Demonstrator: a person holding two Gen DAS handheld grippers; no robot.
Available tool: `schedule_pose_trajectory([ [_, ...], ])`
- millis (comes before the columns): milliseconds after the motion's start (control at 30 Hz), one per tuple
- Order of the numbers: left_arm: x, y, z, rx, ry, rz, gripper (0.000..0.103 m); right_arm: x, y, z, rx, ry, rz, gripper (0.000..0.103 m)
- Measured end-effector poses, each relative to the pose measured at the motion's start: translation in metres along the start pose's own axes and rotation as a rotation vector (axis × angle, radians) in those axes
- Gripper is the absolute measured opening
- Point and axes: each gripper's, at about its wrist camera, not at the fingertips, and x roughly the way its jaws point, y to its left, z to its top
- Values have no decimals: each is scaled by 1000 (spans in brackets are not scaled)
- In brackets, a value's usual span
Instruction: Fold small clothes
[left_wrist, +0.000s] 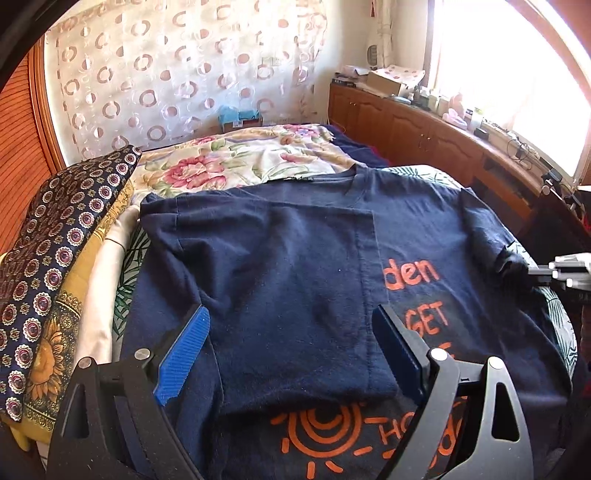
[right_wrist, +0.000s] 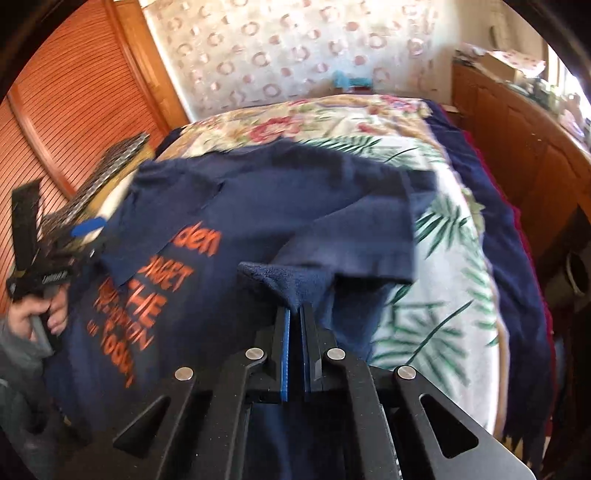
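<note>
At nine o'clock in the left wrist view a pile of folded cloths (left_wrist: 55, 266) lies along the bed's edge: a navy one with ringed medallions on top, a yellow sunflower print under it, a cream piece beside that. Just right of the pile, filling the centre, lies the navy T-shirt (left_wrist: 288, 266), flat on the bed (left_wrist: 236, 162), its collar toward twelve o'clock. Its left side is folded over the front, so the orange print shows only from about three o'clock down to six o'clock, where a sun drawing peeks out below the folded edge. The left hand-held gripper (left_wrist: 291, 350) hangs over the shirt at six o'clock with its jaws spread wide; nothing is between the blue pads, and they do not touch the cloth as far as the view shows. At three o'clock the tip of the other tool reaches the shirt's right sleeve.

In the blurred right wrist view, a hand (right_wrist: 37, 314) at nine o'clock holds the left tool. At the centre the right hand-held gripper (right_wrist: 295, 306) is clamped on a pinch of the navy sleeve, the cloth rising in a small peak from between its pads. A palm-leaf sheet (right_wrist: 443, 302) covers the bed toward three o'clock, with wooden cabinets (right_wrist: 517, 147) beyond at two o'clock.
</note>
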Motion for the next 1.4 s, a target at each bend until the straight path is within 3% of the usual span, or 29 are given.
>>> schedule_pose_trajectory([
  [300,-10,-2,1,-9,-22,-20,90,-4,5,-12,-21,32,-45,9],
  [400,-15,-4,2,-6,-34,-24,90,-18,0,-5,-18,-7,-75,21],
  [467,-16,-6,3,-4,-37,-26,90,-24,-8,2,-7,-38,-112,38],
  [533,-16,-9,4,-1,-39,-29,90,-24,-19,9,13,-61,-150,42],
  [667,-17,-10,5,3,-40,-28,90,-3,-41,23,75,-65,-154,42],
  [833,-16,-6,4,-4,-33,-11,90,36,-56,31,157,-4,-87,42],
  [867,-16,-4,3,-10,-31,-6,90,42,-56,34,153,10,-66,33],
  [933,-16,0,2,-21,-29,0,90,45,-47,43,124,10,-48,11],
  [1133,-16,14,2,-53,-29,19,90,42,-3,88,-24,-46,-18,6],
  [1233,-16,19,3,-57,-28,27,90,48,19,109,-94,-55,-53,6],
  [1400,-14,24,5,-65,-31,36,90,68,39,133,-145,-53,-22,6],
])
